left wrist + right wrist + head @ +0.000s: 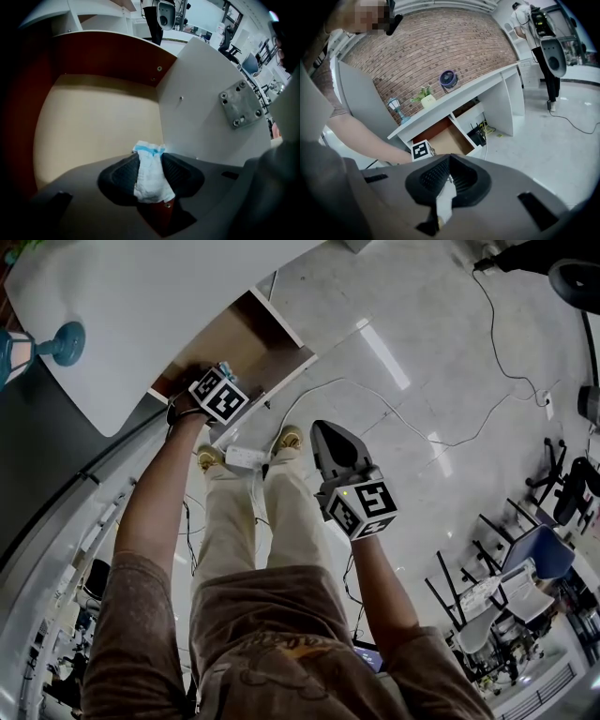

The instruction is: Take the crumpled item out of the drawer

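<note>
1. Crumpled item point(151, 174): a white wad with a blue stripe at its top edge, lower centre of the left gripper view. It sits inside the open drawer point(93, 122), over the tan bottom panel near the white side wall.
2. Left gripper point(150, 159): jaws partly closed, with both black pads pressed against the wad's sides. The wad sticks out just past the tips.
3. In the head view the left gripper's marker cube point(217, 395) is at the drawer mouth, upper left of centre. The tips are down inside the drawer and hidden there.
4. The drawer has a red-brown back wall. A metal plate point(241, 104) with screws is on the white side wall, right of frame.
5. Right gripper point(449, 164): jaws together, nothing held. In the head view it hangs mid-frame over the floor point(422, 381), well apart from the drawer.
6. The drawer is pulled out from under the white desk point(141, 306), upper left of the head view.
7. On the desk: teal lamp point(56, 343), small fan point(448, 79), potted plant point(425, 97). A brick wall point(440, 42) is behind them.
8. Cables point(487, 418) run across the floor, upper right. Office chairs point(534, 559) stand at lower right.
</note>
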{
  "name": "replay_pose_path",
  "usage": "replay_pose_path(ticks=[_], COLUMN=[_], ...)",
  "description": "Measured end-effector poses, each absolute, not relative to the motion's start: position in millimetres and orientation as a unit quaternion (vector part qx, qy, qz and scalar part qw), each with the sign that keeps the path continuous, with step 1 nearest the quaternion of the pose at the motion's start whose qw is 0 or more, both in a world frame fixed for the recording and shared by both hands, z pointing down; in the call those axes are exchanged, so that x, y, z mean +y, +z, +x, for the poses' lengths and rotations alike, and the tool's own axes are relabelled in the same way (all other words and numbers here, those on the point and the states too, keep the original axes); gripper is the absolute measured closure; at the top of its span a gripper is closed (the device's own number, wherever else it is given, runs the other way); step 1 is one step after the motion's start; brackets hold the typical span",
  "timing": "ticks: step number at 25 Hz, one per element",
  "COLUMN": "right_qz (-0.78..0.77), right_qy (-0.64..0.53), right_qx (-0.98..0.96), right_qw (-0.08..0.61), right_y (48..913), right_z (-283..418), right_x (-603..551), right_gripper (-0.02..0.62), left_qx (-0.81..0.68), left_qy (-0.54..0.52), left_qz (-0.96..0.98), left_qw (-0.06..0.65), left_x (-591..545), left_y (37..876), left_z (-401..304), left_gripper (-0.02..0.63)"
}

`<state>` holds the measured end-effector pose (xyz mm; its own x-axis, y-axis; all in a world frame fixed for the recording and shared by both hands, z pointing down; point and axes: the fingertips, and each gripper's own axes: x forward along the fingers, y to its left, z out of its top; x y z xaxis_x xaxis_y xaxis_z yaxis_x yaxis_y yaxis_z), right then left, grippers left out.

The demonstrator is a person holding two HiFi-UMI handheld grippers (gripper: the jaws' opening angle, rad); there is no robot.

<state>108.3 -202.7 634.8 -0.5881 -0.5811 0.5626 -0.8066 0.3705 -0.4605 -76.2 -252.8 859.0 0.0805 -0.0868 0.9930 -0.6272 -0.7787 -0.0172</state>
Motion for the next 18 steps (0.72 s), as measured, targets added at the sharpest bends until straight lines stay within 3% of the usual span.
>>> replay_pose_path(ticks=[7,18], right_qz=[0.426,0.431], right_qy=[0.367,0.37], right_qx=[-0.812,-0.81], right_qw=[0.157,0.147], right_y=[636,617], right_z=[107,107], right_x=[-202,-201], right_gripper=[0.598,0.598], left_qx=[-0.251,-0.277], left_qy=[0.622,0.585], left_qz=[0.712,0.738], left_qw=[0.205,0.192], left_x=[-250,-263], left_y=[851,802], left_z=[-73,-61], left_gripper=[0.492,0.511])
